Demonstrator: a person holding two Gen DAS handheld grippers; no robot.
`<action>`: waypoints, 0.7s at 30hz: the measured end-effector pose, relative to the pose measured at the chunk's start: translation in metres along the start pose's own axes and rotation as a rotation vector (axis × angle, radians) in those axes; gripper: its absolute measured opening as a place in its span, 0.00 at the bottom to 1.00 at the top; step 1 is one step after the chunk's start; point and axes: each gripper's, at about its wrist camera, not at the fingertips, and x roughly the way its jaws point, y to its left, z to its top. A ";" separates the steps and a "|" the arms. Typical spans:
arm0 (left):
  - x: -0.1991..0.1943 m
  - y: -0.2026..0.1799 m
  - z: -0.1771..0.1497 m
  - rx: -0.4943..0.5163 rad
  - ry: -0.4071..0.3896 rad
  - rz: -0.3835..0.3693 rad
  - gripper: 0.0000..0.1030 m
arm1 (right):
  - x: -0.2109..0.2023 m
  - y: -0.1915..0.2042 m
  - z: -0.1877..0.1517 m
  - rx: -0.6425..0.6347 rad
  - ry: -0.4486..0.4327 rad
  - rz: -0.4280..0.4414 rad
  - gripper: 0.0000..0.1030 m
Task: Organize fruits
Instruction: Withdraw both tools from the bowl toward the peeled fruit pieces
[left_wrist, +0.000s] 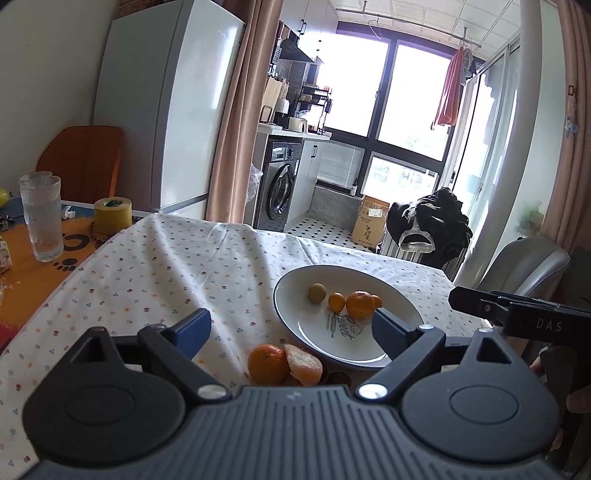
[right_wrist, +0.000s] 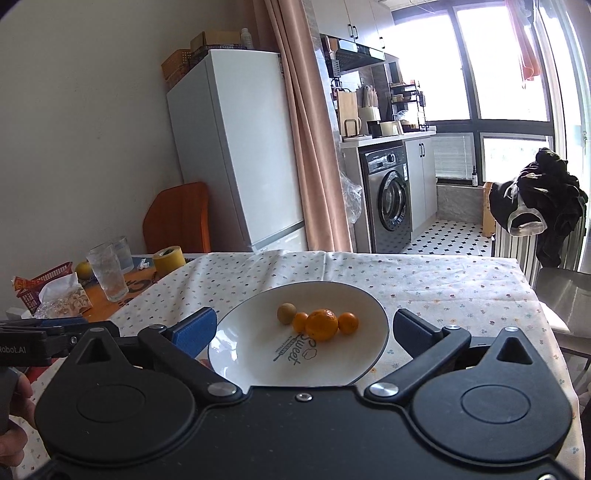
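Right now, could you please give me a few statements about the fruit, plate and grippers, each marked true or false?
1. The plate holds four fruits. True.
2. The left gripper is shut on a fruit. False: its jaws stand open and empty.
3. A whole tangerine lies on the tablecloth, off the plate. True.
4. The right gripper holds the plate. False: it is open, gripping nothing.
5. The peeled fruit lies on the plate. False: it lies beside the tangerine.

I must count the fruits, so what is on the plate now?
On the plate lie a large mandarin, two small orange fruits and a brownish round fruit. Its near rim is hidden behind the gripper body.
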 end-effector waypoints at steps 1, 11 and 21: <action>-0.002 -0.001 -0.001 -0.001 0.003 -0.006 0.92 | -0.002 0.000 -0.001 -0.002 -0.001 -0.001 1.00; -0.018 -0.012 -0.014 0.022 0.014 -0.050 0.93 | -0.021 -0.002 -0.016 0.000 0.040 0.034 1.00; -0.020 -0.014 -0.026 0.020 0.036 -0.074 0.93 | -0.036 -0.009 -0.032 0.005 0.050 0.013 1.00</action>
